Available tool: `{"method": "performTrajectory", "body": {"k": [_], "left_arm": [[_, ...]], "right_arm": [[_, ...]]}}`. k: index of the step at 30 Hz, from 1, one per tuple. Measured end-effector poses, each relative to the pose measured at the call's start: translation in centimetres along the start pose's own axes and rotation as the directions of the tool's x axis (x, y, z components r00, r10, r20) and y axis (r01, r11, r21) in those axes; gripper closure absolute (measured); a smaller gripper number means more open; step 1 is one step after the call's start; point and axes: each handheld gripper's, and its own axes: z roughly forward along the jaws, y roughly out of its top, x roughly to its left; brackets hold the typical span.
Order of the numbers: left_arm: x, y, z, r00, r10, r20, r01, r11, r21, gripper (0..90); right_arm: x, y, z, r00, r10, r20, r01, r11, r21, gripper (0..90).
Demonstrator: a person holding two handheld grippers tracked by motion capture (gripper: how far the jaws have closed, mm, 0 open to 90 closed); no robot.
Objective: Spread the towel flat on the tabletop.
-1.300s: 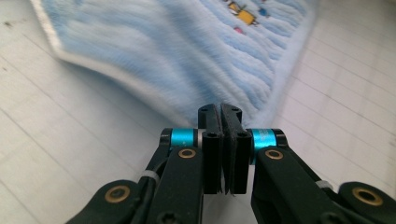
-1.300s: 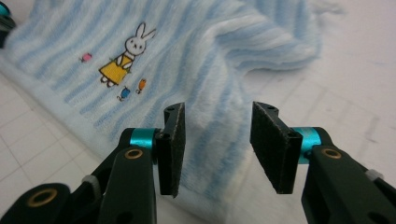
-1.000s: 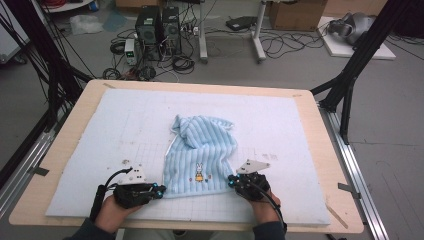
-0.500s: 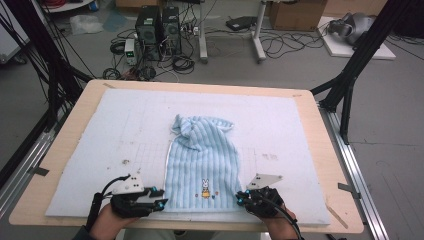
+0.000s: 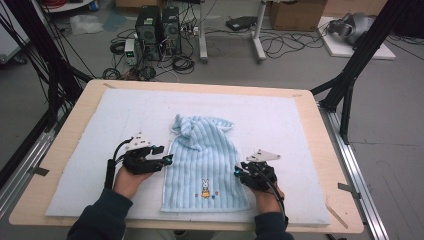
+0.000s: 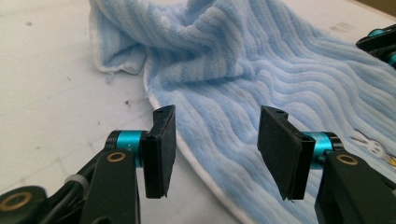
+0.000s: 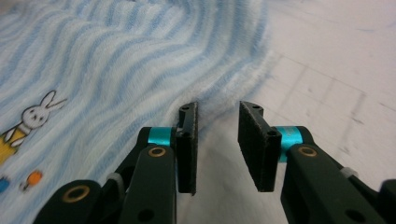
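A light blue striped towel (image 5: 202,165) with a small rabbit picture (image 5: 205,187) lies lengthwise on the white mat, its far end bunched. My left gripper (image 5: 167,159) is at the towel's left edge, open, with the white-trimmed edge (image 6: 205,179) running between its jaws. My right gripper (image 5: 237,171) is at the towel's right edge, open, with the fuzzy edge (image 7: 233,84) just ahead of its jaws. In the left gripper view the towel (image 6: 261,79) rises in folds at the back and the right gripper (image 6: 380,44) peeks in at the far right. The rabbit picture (image 7: 35,116) lies left of the right jaws.
A white mat (image 5: 100,125) covers a wooden table (image 5: 325,150). Beyond the table are computer towers (image 5: 157,22), cables on the floor and black frame legs (image 5: 350,75) at the right. A person's hands and dark sleeves (image 5: 100,220) come in from the bottom.
Both grippers have let go of the towel's near corners and moved forward along its sides. The towel now lies pulled out longer toward the near edge.
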Motion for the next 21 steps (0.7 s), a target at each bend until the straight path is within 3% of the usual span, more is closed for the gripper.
{"method": "performTrajectory", "body": {"k": [3, 5, 6, 7, 8, 9, 11, 17, 21], "left_arm": [[-0.5, -0.1, 1.3, 1.0, -0.002, 0.005, 0.002, 0.9991, 0.042, 46.2], [-1.1, -0.3, 2.1, 0.9991, 0.039, 0.019, -0.04, 0.9944, 0.097, 53.1], [-1.5, -0.5, 2.3, 0.9963, 0.083, 0.024, -0.085, 0.9884, 0.126, 66.6], [-1.9, -0.7, 2.3, 0.9923, 0.124, -0.003, -0.123, 0.9856, 0.116, 66.6], [-2.1, -0.7, 2.2, 0.9911, 0.131, 0.023, -0.133, 0.9837, 0.121, 75.1], [-2.3, -0.9, 2.0, 0.9914, 0.13, 0.017, -0.131, 0.9842, 0.119, 83.6], [-2.4, -1.1, 1.4, 0.9912, 0.13, 0.024, -0.132, 0.9828, 0.13, 87.2], [-2.3, -2.5, -0.6, 0.9927, 0.1, 0.067, -0.107, 0.9879, 0.112, 88.0], [-3.0, -3.2, -1.7, 0.9894, 0.09, 0.114, -0.104, 0.9875, 0.119, 88.0]], "right_arm": [[0.7, 0.6, 1.3, 0.9997, -0.023, 0.007, 0.023, 0.999, 0.044, 60.5], [0.9, 0.8, 1.6, 0.9998, -0.013, 0.012, 0.013, 0.999, 0.038, 62.1], [1.0, 0.7, 1.5, 0.9998, 0.001, -0.018, 0.0, 0.999, 0.041, 74.2], [1.0, 0.7, 1.5, 0.9998, 0.001, -0.018, 0.0, 0.999, 0.041, 74.2], [1.1, 0.6, 1.4, 0.9996, -0.001, -0.027, 0.002, 0.999, 0.04, 82.3], [1.2, 0.5, 1.3, 0.999, -0.004, -0.045, 0.006, 0.999, 0.04, 85.9], [1.4, 0.3, 1.0, 0.9986, -0.008, -0.052, 0.011, 0.999, 0.049, 87.0], [1.5, -1.0, -0.7, 0.9956, -0.025, -0.09, 0.031, 0.998, 0.062, 87.1], [1.8, -1.6, -1.5, 0.9944, -0.038, -0.098, 0.046, 0.996, 0.075, 87.1]]}}
